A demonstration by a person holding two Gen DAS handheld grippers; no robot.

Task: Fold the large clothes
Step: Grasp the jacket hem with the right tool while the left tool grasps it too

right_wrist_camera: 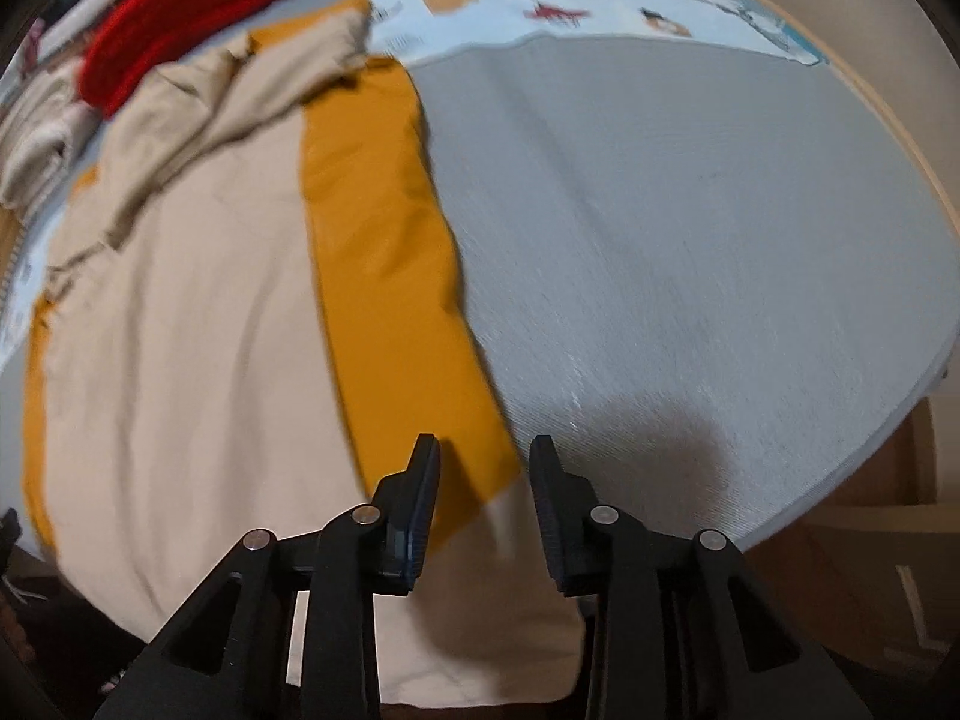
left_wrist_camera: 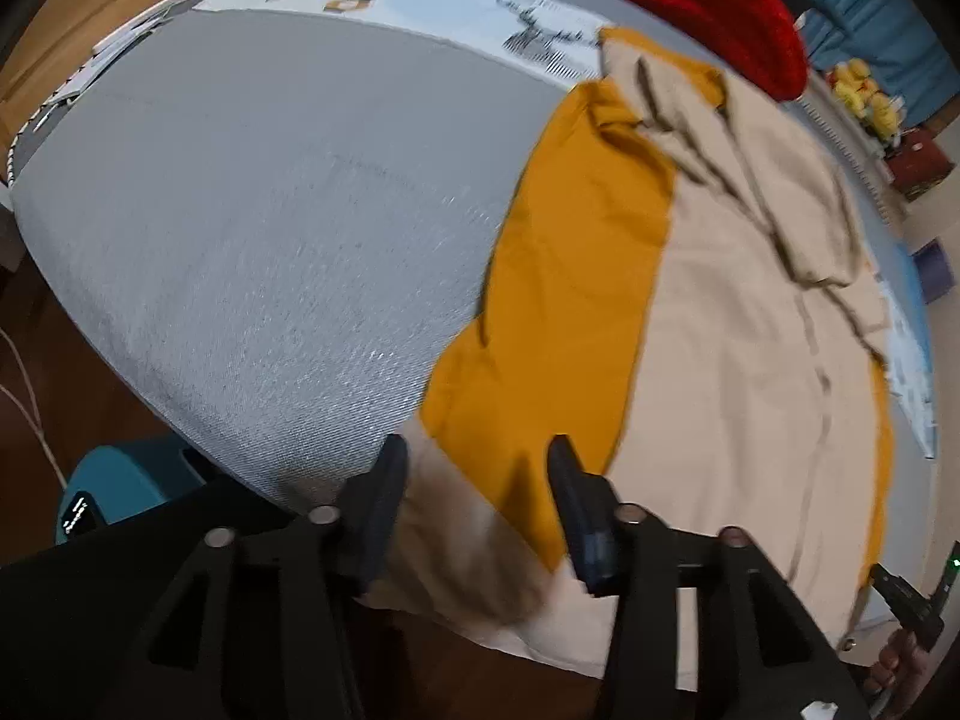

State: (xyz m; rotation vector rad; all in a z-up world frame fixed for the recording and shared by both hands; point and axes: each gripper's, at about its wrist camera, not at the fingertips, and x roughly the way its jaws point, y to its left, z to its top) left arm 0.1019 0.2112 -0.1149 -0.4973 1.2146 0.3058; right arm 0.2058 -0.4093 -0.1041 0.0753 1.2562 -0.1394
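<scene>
A large beige and mustard-yellow garment (left_wrist_camera: pixel 720 324) lies spread on the grey bed (left_wrist_camera: pixel 270 228), its hem hanging over the near edge. My left gripper (left_wrist_camera: pixel 477 462) is open just above the hem at the garment's left side, where a yellow side panel (left_wrist_camera: pixel 570 300) meets beige. My right gripper (right_wrist_camera: pixel 483 459) is open above the hem at the garment's right side (right_wrist_camera: pixel 180 312), over the other yellow panel (right_wrist_camera: pixel 396 276). The garment's top is rumpled near the far end. Neither gripper holds cloth.
A red knitted item (left_wrist_camera: pixel 708 6) and other clothes are piled at the bed's far end. A light-blue printed sheet (right_wrist_camera: pixel 570 12) lies beyond the grey cover (right_wrist_camera: pixel 690 228). A teal object (left_wrist_camera: pixel 120 486) sits on the dark floor at the left. The other gripper (left_wrist_camera: pixel 906 600) shows at the right edge.
</scene>
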